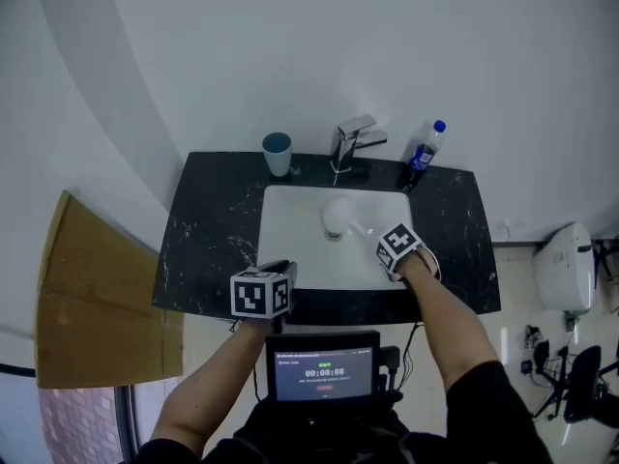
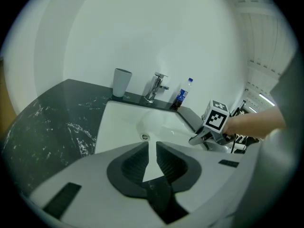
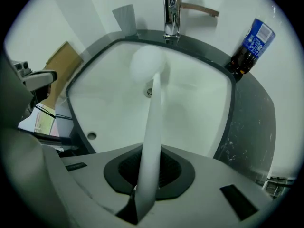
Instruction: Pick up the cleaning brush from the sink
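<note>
A black marbled bench carries a white sink. Over the basin, the right hand-held gripper pinches the white cleaning brush by its handle, its round head beyond the jaws near the drain. The left hand-held gripper, pressed together on nothing, hovers at the sink's front edge.

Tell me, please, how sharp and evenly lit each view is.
Head view: dim, bluish, brush pale against the white sink. Left gripper view: fisheye curves the counter, corners black. Right gripper view: brush smeared near the lens, bottle sharp.
</note>
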The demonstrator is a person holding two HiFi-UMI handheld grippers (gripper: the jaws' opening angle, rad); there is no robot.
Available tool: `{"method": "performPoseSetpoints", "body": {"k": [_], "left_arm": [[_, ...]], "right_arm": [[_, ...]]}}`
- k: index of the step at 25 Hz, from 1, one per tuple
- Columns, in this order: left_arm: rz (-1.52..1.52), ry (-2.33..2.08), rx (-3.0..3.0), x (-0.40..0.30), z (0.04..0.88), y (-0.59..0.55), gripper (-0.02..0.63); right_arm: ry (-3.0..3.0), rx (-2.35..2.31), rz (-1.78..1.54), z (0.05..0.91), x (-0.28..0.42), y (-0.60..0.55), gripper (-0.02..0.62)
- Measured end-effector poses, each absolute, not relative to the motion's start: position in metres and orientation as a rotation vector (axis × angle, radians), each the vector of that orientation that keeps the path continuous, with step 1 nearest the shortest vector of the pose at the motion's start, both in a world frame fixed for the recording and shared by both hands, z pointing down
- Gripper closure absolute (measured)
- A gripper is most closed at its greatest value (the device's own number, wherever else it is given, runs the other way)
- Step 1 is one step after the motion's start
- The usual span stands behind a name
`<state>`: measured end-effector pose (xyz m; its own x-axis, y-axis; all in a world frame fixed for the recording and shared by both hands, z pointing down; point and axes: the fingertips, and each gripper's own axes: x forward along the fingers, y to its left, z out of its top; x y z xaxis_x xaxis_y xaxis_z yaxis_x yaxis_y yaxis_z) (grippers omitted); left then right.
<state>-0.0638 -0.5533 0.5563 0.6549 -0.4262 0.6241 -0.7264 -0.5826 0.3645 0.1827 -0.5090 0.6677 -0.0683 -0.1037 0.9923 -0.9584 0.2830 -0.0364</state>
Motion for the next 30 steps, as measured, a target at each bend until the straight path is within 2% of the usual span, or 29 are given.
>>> {"method": "performPoseSetpoints", "body": {"k": [11,16,24,30], "left_arm": [[0.514,-0.916,2.305,-0.077,0.530,-0.509,0.558],[0.471,-1.017,2.282,-0.071,0.517,-0.473,0.565],[0.444,-1.070,2.397,-0.023,0.488,-0.387,0.586],[0.446,-1.120,2.432,-0.032,0.464,-0.347,0.594]], "right_arm": [[-1.808,1.122,0.790,0.579,0.135,-0.468,0.572],[-1.990,1.138,0.771,0.546,0.137,-0.430,0.572],[-2.187,1.160,0.612,0.498,0.171,-0.369,0.572],[-2.294,1.258,0.586,0.455,0.172,-0.329,0.572]]}}
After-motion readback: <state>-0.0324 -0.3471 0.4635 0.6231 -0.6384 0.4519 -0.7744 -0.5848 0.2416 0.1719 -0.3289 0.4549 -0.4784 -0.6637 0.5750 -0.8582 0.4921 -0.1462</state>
